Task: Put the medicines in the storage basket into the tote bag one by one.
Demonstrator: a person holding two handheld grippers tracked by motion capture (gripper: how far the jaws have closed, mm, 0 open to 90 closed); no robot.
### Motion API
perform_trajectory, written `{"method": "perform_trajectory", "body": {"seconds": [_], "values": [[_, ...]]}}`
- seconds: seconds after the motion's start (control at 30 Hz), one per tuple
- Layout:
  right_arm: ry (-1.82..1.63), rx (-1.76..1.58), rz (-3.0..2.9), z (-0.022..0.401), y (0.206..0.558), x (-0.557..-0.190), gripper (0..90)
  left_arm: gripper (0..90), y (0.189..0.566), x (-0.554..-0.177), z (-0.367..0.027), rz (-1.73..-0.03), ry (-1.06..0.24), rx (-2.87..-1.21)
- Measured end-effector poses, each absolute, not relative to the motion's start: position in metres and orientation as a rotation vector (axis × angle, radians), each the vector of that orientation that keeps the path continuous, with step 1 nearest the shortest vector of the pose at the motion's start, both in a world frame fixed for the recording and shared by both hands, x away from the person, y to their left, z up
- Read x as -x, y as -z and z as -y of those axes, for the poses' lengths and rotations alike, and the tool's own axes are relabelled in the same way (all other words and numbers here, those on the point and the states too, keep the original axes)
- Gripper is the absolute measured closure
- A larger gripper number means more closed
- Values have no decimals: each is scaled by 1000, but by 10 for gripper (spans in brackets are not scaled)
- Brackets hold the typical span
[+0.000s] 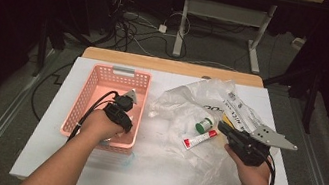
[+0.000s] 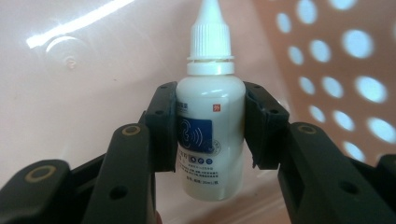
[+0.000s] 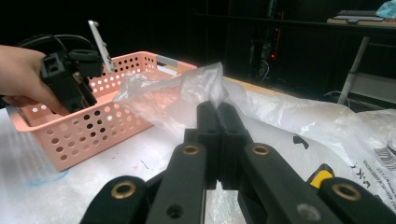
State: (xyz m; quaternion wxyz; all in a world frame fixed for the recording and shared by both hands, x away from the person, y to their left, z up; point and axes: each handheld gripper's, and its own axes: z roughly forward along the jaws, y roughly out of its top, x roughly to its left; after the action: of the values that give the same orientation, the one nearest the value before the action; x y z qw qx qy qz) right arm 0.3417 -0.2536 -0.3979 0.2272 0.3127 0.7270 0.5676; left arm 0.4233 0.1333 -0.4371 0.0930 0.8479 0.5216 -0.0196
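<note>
A white sheet covers the desk point(image 1: 154, 172), leaving a strip of bare wood along the far edge. Beyond lies grey floor with tangled cables and the white legs of another desk, and the room past that is dark.

On the left of the sheet stands a pink basket point(image 1: 95, 86) with perforated walls. The left gripper point(image 2: 210, 126) reaches down into it, its jaws partly closed, pads pressing both sides of a small white dropper bottle point(image 2: 211, 116) with a blue label and a ribbed pointed cap, seen against the basket's pink floor.

Right of the basket, a crumpled clear plastic bag point(image 1: 202, 99) spreads over the sheet. On it lie a green-capped bottle point(image 1: 204, 125) and a red-and-white tube point(image 1: 199, 139), near each other.

At the right, the right gripper point(image 3: 218, 109) has its jaws fully together, pinching a fold of the bag and holding it raised off the desk.
</note>
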Motion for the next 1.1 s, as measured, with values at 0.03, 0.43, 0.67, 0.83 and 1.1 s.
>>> {"method": "perform_trajectory", "body": {"seconds": [0.03, 0.43, 0.67, 0.83, 1.1], "values": [[-1563, -858, -2002, 254, 398, -342, 900, 581, 435, -421, -134, -1541, 51, -2503], [-1560, -863, -2000, 254, 398, -341, 900, 580, 410, -382, -154, -1409, -102, -2352], [-1560, -855, -2003, 253, 397, -340, 900, 580, 411, -359, -171, -1339, -161, -2236], [-1556, -850, -2009, 252, 398, -341, 900, 580, 416, -346, -173, -1295, -234, -2208], [-1549, -850, -2015, 251, 399, -341, 900, 580, 427, -332, -170, -1213, -339, -2176]]}}
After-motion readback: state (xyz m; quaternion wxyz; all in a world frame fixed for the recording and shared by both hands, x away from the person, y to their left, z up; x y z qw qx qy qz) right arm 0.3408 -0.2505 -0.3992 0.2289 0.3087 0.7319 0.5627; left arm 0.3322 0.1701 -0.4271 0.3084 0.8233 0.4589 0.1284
